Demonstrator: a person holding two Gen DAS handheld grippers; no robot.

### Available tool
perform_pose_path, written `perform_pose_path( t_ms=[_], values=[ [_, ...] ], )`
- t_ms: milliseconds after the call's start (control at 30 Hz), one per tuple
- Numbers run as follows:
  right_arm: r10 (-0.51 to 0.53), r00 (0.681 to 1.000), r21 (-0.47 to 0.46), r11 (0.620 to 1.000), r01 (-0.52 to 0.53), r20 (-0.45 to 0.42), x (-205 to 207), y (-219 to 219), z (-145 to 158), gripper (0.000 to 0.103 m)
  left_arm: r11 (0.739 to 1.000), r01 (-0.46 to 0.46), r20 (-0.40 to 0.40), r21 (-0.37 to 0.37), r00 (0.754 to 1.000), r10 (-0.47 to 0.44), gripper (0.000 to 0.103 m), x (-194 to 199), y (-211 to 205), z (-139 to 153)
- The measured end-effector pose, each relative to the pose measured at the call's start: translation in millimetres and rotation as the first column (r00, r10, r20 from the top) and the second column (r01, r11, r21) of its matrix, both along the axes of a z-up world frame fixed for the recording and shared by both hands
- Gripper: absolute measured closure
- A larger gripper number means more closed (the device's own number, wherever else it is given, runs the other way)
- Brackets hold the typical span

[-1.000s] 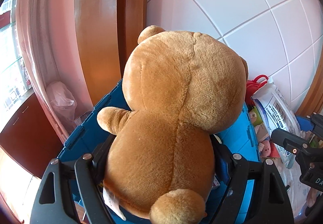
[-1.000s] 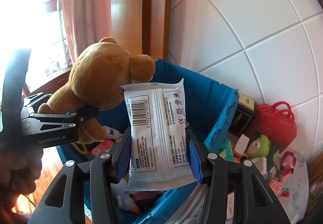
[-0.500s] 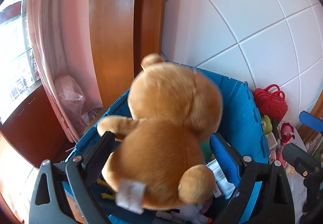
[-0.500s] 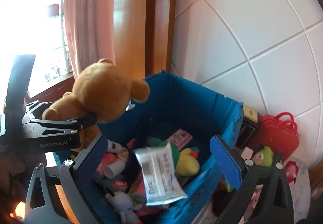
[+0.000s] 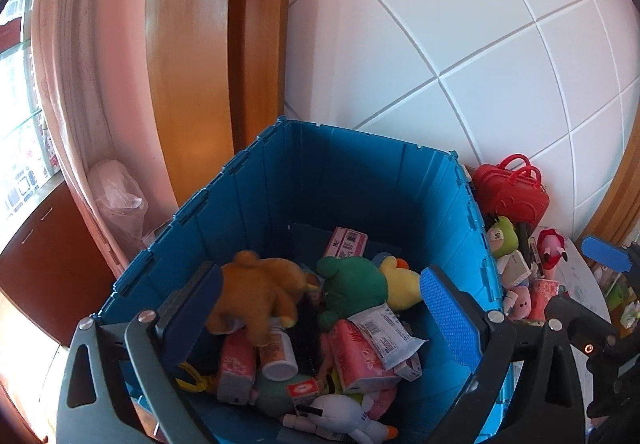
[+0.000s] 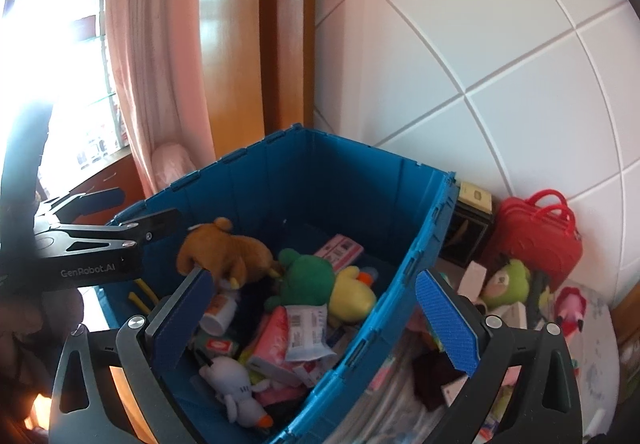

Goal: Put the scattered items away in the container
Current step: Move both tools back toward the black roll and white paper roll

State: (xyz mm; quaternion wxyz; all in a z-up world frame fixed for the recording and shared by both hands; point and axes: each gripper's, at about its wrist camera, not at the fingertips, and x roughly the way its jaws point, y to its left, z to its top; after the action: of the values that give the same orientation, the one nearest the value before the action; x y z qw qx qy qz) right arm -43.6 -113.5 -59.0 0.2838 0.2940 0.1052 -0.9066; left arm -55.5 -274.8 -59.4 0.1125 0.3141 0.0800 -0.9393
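Note:
A blue crate (image 5: 360,180) (image 6: 404,276) stands against the tiled wall. The brown teddy bear (image 5: 256,292) (image 6: 224,248) lies inside it on a pile of toys and packets. The white wipes packet (image 5: 380,332) (image 6: 304,328) lies in the pile too, beside a green plush (image 5: 352,284). My left gripper (image 5: 320,320) hovers over the crate, open and empty. My right gripper (image 6: 316,324) is open and empty above the crate's right wall. The left gripper also shows in the right wrist view (image 6: 120,220).
Scattered items lie right of the crate: a red toy handbag (image 5: 512,192) (image 6: 536,236), a green plush (image 6: 508,280), a pink toy (image 5: 552,244), small boxes. A wooden door frame (image 5: 256,44) and pink curtain (image 5: 80,84) stand behind.
My left gripper opened and the teddy bear fell into the crate. My right gripper opened and the wipes packet dropped onto the pile.

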Motion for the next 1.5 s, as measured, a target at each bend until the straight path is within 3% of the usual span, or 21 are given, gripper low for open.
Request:
perform_pose_path(
  t_ms=[267,433,633,900,1200,1500],
  values=[
    [-0.11,0.994,-0.004,0.994,0.11,0.015,5,69,-7,0.0,0.986,0.163,0.001,-0.016,0.987,-0.163,0.003,-9,87,2],
    [-0.236,0.971,0.014,0.972,0.236,0.032,10,141,-21,0.0,0.941,0.336,0.012,-0.029,0.942,-0.336,0.003,-15,165,-8],
    [-0.437,0.895,0.032,0.899,0.436,0.084,17,251,-42,0.0,0.844,0.536,0.064,-0.024,0.843,-0.533,0.003,-26,268,-34],
    [-0.628,0.768,0.068,0.778,0.625,0.128,39,387,-65,0.0,0.716,0.698,0.144,-0.012,0.709,-0.69,0.003,-36,395,-71],
    [-0.684,0.707,0.08,0.726,0.683,0.181,44,493,-97,0.0,0.638,0.77,0.259,-0.006,0.618,-0.742,0.003,-40,498,-119],
    [-0.719,0.65,0.114,0.688,0.717,0.245,26,578,-147,0.0,0.546,0.837,0.358,0.038,0.499,-0.789,0.003,-34,565,-184]
  ],
)
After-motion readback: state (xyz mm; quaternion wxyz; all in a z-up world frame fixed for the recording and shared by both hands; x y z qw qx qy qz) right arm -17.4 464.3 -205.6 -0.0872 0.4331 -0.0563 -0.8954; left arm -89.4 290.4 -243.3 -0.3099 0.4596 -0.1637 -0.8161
